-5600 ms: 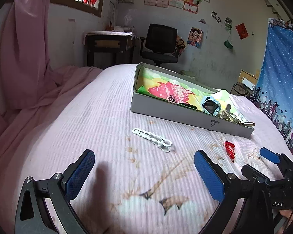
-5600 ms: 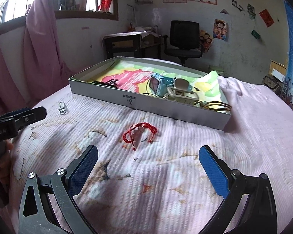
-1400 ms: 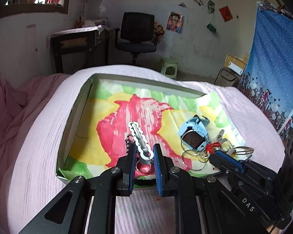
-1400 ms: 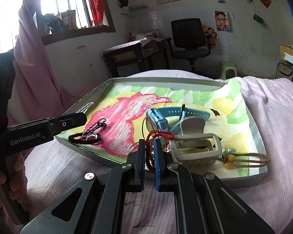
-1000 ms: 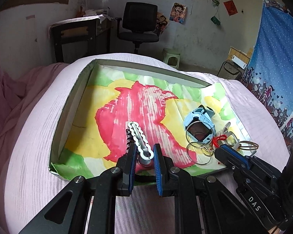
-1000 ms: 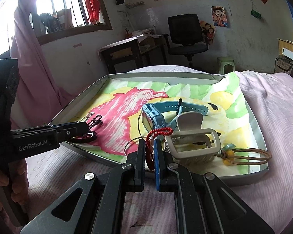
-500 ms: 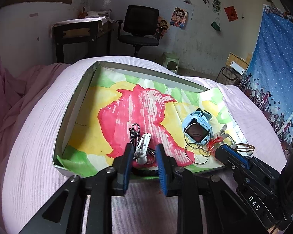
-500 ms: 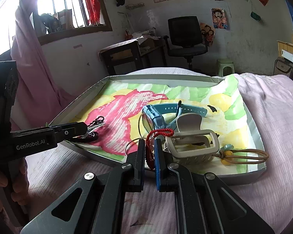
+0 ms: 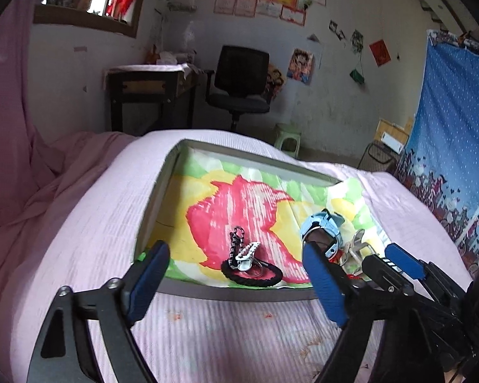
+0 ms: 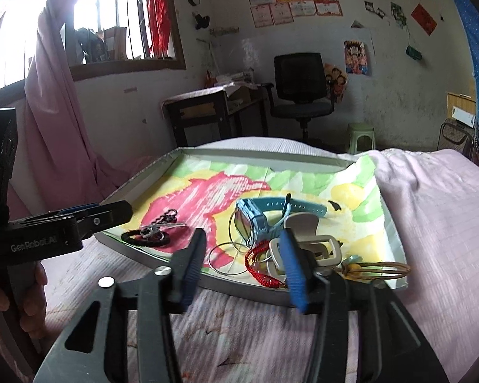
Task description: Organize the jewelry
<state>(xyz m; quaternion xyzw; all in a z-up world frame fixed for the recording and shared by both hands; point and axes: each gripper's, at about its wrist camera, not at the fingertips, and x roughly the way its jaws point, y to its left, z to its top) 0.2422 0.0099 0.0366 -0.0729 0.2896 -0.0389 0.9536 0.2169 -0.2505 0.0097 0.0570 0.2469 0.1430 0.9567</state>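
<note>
White beaded clip [image 9: 246, 253] lies in shallow grey tray [image 9: 239, 292], draped over a black braided cord loop [image 9: 255, 276] beside a dark chain. Red knotted cord bracelet [image 10: 260, 266] sits near the tray's front wall, against thin wire rings, a glossy blue watch [image 10: 255, 220] and a beige plastic claw clip [image 10: 313, 242]. Tray lining: crinkled paper, pink, yellow, green. Ribbed lilac bedspread [image 9: 89, 223] beneath.

Left gripper [image 9: 236, 282]: jaws wide and opening, nothing between. Right gripper [image 10: 242, 266]: jaws partway apart, opening, bracelet released.

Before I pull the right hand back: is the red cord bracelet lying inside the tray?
Yes, the red cord bracelet lies on the tray's liner, between opening jaws, touching neither pad.
</note>
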